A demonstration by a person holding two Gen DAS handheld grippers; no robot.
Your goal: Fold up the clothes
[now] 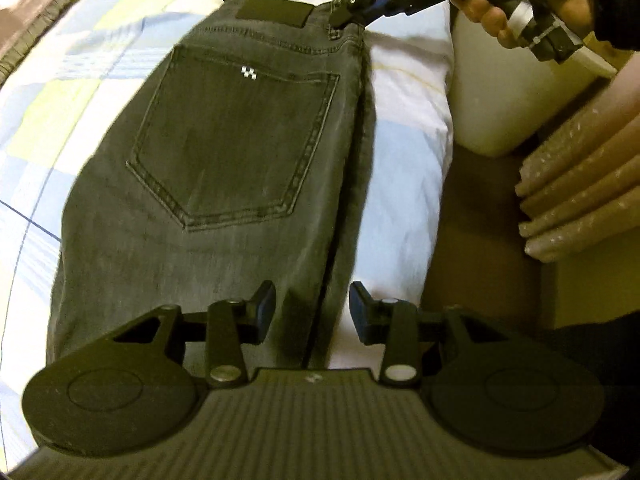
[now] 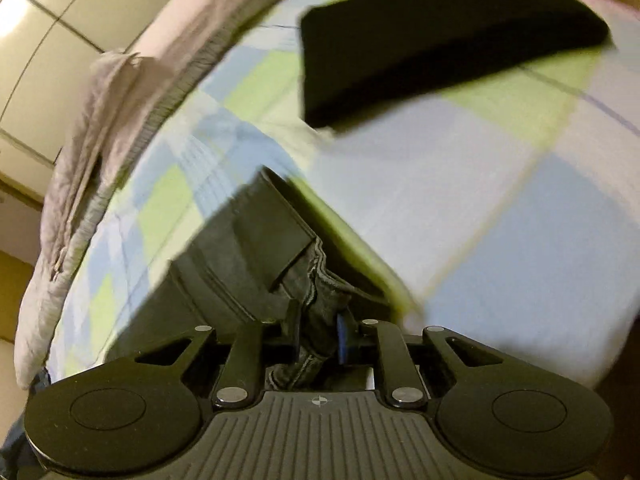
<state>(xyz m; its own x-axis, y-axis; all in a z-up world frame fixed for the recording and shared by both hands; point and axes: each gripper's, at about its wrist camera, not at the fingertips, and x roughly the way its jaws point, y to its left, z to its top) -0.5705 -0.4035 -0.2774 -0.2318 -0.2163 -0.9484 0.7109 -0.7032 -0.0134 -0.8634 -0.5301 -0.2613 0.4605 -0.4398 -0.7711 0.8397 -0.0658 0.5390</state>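
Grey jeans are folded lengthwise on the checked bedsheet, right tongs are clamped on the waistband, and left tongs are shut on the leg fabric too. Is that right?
Not quite. The left tongs are open, with a gap between their pads above the grey jeans; they grip nothing, as the left wrist view shows. The rest holds: the jeans lie folded lengthwise on the checked bedsheet, and the right tongs are clamped on the waistband.

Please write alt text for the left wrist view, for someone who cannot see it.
Dark grey denim jeans lie back-pocket-up, folded lengthwise, on a pastel checked bedsheet. The left gripper hovers with open jaws over their lower part, while the right gripper pinches the waistband at the top.
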